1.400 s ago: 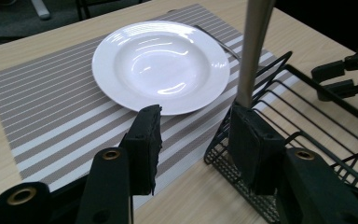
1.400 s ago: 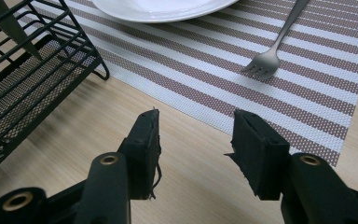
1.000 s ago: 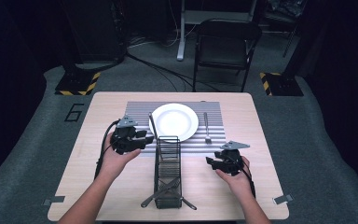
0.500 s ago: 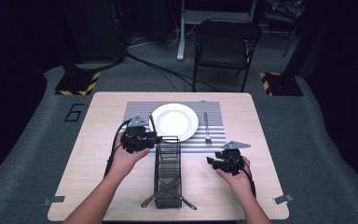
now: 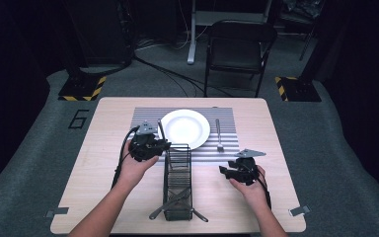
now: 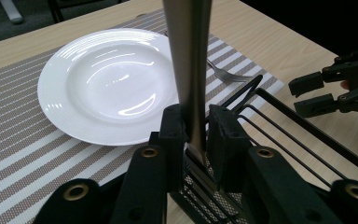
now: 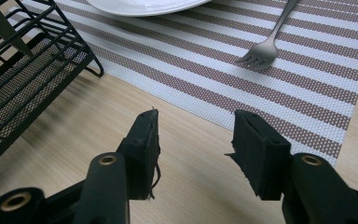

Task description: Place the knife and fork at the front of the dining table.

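a wooden table (image 5: 103,197) bears a striped placemat (image 5: 145,116), white plate (image 5: 185,128) and black wire rack (image 5: 177,177). the left gripper (image 6: 196,140), jaws just closing, pinches an upright knife (image 6: 189,65) over the rack's far end. right gripper (image 7: 196,144) spread, empty, near the fork (image 7: 265,46).

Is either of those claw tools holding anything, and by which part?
The left gripper clamps a flat silver metal utensil handle near its lower end; the right gripper holds nothing.

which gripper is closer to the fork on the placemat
Right. The right gripper sits open just below the fork; the left gripper, clamping a knife, is across the plate.
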A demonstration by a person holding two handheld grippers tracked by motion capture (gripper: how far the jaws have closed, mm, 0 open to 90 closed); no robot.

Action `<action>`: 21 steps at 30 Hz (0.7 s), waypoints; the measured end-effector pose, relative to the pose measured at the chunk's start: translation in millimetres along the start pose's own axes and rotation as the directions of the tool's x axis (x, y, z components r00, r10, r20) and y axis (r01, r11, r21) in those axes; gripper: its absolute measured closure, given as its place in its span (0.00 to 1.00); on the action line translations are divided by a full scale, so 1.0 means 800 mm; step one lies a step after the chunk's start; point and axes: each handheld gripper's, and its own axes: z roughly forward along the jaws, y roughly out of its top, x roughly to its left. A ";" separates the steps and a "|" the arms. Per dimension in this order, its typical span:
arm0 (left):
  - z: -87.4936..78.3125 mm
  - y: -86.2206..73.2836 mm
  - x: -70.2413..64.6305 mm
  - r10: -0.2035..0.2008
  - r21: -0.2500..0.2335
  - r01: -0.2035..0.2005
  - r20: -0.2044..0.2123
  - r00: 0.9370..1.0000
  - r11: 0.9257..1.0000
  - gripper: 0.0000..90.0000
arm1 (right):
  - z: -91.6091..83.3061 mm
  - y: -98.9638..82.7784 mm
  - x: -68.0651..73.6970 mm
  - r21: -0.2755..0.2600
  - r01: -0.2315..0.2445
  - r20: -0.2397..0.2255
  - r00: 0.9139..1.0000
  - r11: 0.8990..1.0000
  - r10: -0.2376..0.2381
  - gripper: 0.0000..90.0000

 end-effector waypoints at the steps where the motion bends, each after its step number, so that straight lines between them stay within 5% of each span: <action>1: -0.001 0.000 0.000 0.005 0.004 -0.005 0.001 1.000 1.000 0.87 | 0.000 0.000 0.000 -0.001 -0.002 0.003 1.000 1.000 0.002 0.56; 11: -0.006 -0.005 -0.023 0.043 -0.018 -0.043 0.008 0.999 0.999 0.89 | 0.002 -0.001 -0.002 0.003 0.000 0.005 1.000 1.000 0.000 0.56; 21: 0.000 -0.003 -0.027 0.052 -0.027 -0.052 -0.009 0.999 0.998 0.90 | 0.003 -0.002 -0.002 0.003 -0.012 0.003 1.000 1.000 0.012 0.56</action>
